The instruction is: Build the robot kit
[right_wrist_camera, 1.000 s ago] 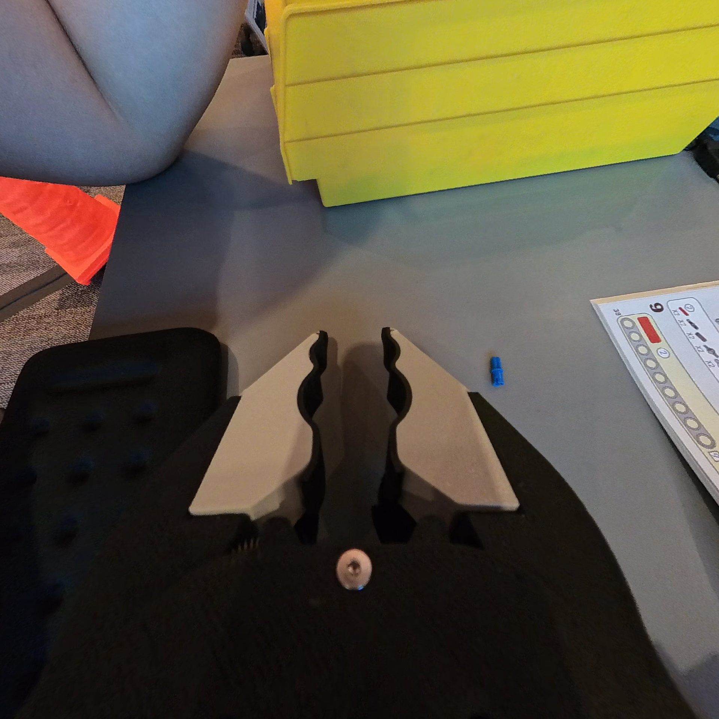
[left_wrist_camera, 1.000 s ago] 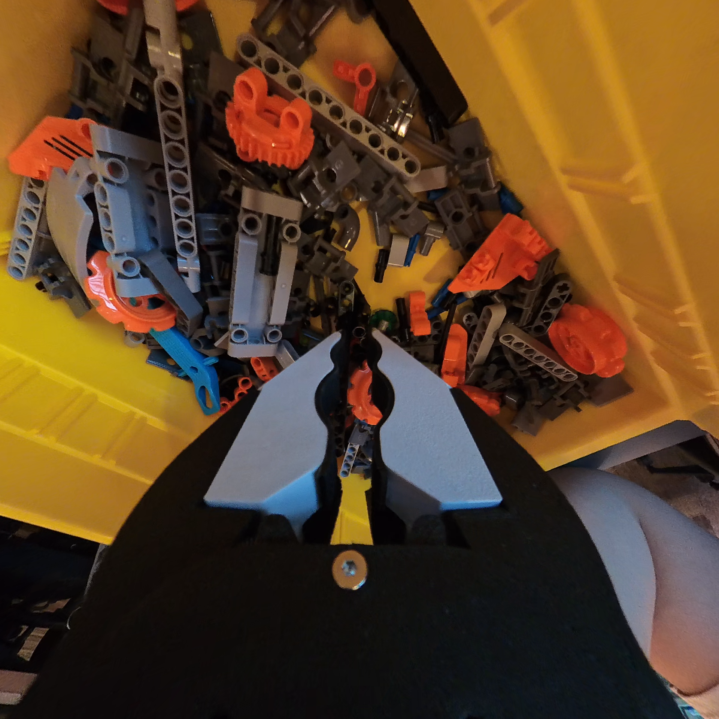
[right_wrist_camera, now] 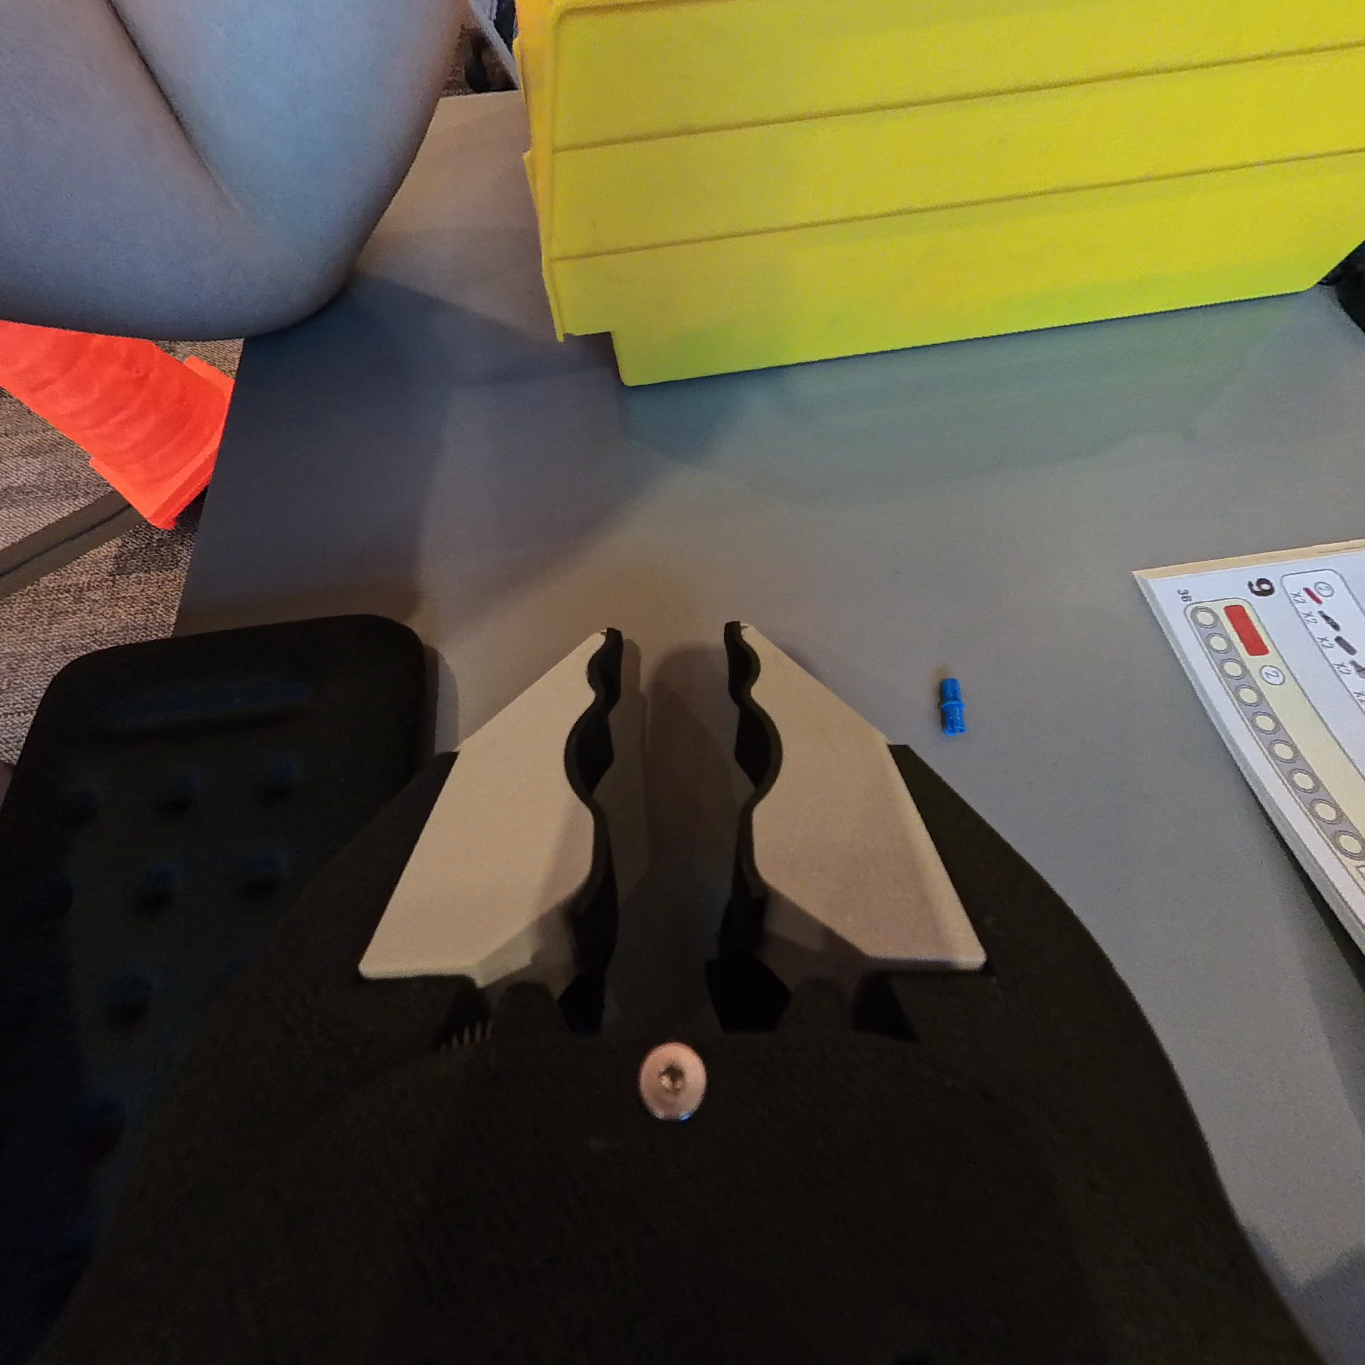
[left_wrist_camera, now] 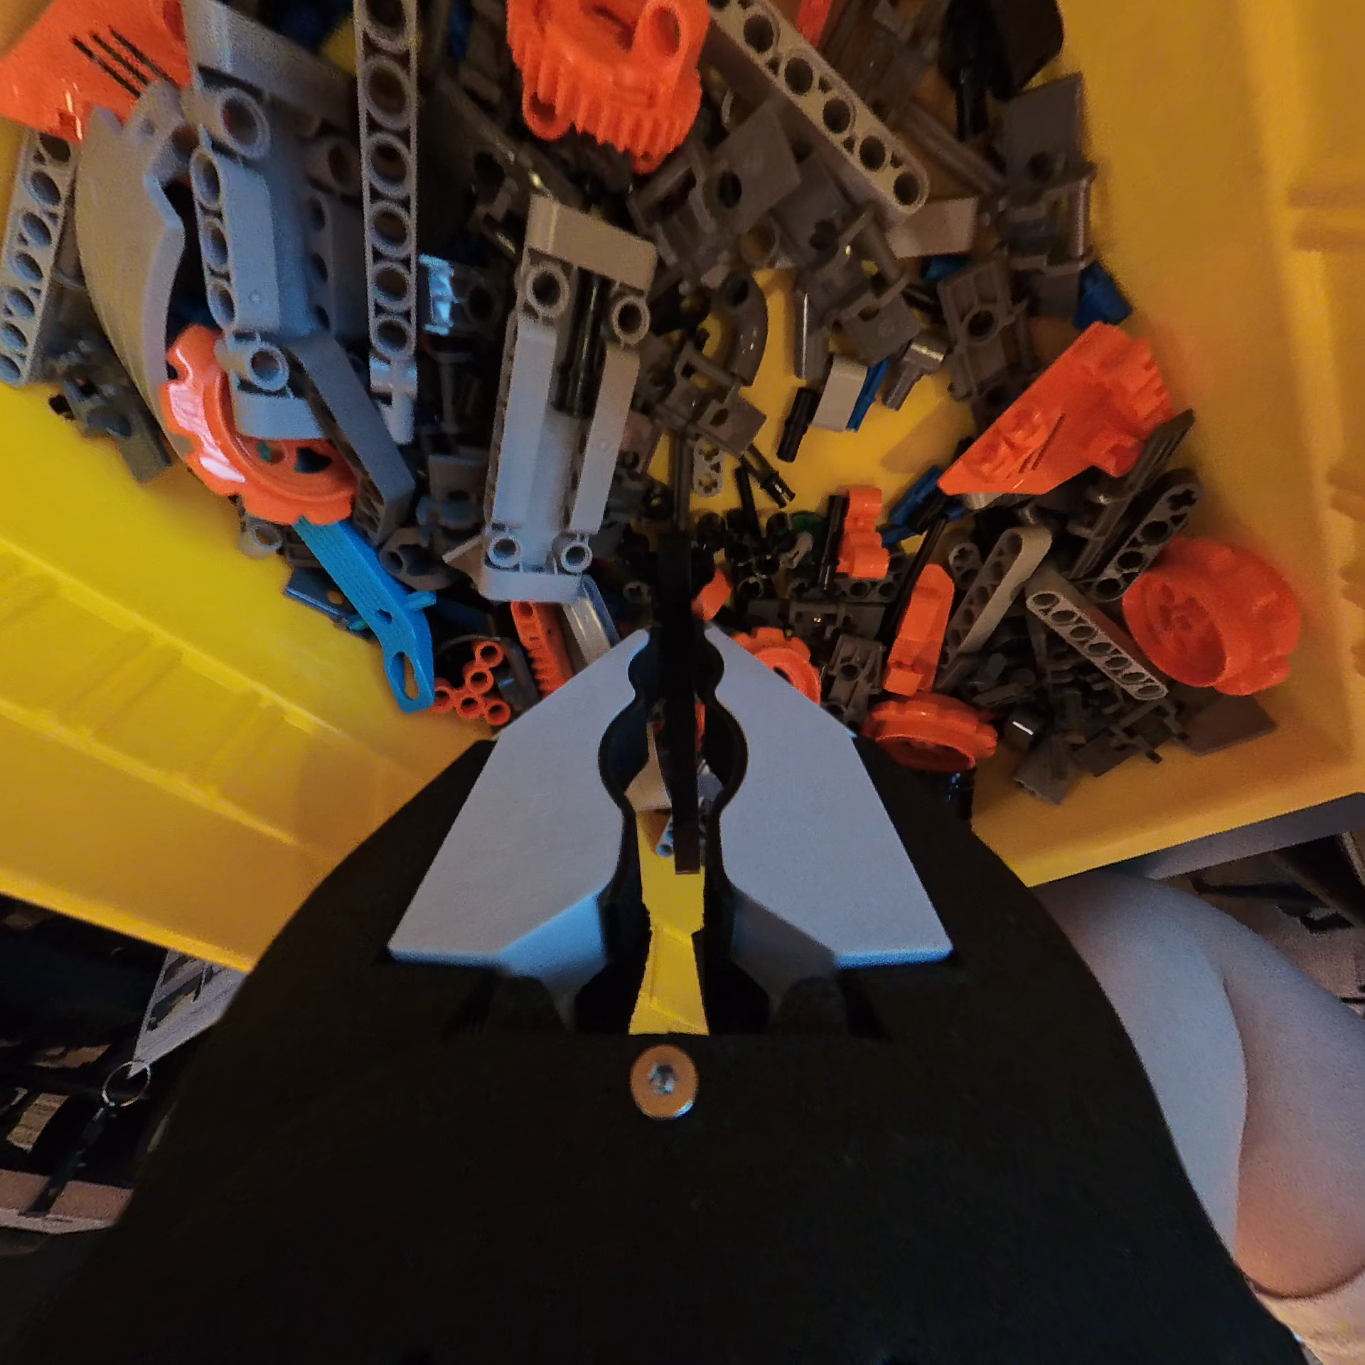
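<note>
My left gripper (left_wrist_camera: 678, 635) is inside a yellow bin (left_wrist_camera: 148, 702) over a pile of grey, black and orange building parts. It is shut on a thin black axle (left_wrist_camera: 681, 739) that runs lengthwise between the fingers and sticks out past the tips. A light grey panel piece (left_wrist_camera: 561, 414) lies just beyond the tips to the left. My right gripper (right_wrist_camera: 674, 635) is open and empty, low over a grey table (right_wrist_camera: 812, 517). A small blue pin (right_wrist_camera: 951, 707) lies on the table just to its right.
The bin's outer wall (right_wrist_camera: 923, 185) stands on the table ahead of the right gripper. An instruction booklet (right_wrist_camera: 1270, 709) lies at the right edge. A black padded object (right_wrist_camera: 185, 775) sits at the left. An orange cone (right_wrist_camera: 111, 421) and a person's grey-clad leg (right_wrist_camera: 185, 148) are beyond the table edge. The small blue pin (right_wrist_camera: 951, 707) is closer to my right gripper, around 6 centimeters from its tips; the left tips are 25 centimeters off.
The black axle now lies between the left fingers, where only loose parts showed through the gap before. The pile looks larger and has shifted in the left view. The right gripper has not moved.
</note>
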A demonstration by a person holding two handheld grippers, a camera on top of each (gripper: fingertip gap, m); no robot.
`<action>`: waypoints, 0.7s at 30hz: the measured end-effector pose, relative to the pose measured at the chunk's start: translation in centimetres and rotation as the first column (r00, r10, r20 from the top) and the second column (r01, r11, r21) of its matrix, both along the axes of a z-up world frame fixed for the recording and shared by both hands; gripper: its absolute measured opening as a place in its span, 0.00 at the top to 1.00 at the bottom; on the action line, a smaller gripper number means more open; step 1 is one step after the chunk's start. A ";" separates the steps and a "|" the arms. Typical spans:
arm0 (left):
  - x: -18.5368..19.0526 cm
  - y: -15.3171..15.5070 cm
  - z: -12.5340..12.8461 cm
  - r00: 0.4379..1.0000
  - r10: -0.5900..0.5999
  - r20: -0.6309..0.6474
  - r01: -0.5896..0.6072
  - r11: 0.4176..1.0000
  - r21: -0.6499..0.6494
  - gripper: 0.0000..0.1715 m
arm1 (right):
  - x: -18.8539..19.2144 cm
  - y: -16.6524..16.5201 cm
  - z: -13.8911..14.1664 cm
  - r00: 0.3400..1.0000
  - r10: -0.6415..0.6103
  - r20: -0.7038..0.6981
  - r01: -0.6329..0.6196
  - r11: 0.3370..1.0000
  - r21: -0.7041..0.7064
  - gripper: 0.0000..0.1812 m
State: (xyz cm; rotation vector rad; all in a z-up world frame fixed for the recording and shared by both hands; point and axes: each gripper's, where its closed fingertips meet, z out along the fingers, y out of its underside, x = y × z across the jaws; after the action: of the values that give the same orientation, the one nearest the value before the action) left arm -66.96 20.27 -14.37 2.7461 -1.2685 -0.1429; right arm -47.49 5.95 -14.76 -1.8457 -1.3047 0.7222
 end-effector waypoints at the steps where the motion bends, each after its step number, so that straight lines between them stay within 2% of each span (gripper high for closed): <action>1: -0.3 -0.1 0.1 1.000 0.008 -0.008 -0.008 1.000 -0.001 0.96 | 0.0 0.0 0.0 1.000 0.001 0.000 -0.001 1.000 0.000 0.84; 8: -1.5 -0.9 0.9 0.996 0.084 -0.022 -0.084 0.996 0.004 0.97 | 0.0 -0.1 0.0 1.000 0.004 0.002 -0.004 1.000 -0.002 0.84; 21: -2.7 -0.5 1.8 0.989 0.145 -0.025 -0.144 0.988 0.062 0.97 | 0.0 -0.1 -0.1 1.000 0.008 0.008 -0.008 1.000 -0.002 0.84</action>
State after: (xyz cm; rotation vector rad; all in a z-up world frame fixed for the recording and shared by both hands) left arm -69.65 19.77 -12.54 2.8629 -1.0700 -0.2107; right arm -47.53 5.81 -14.89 -1.8474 -1.3176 0.7209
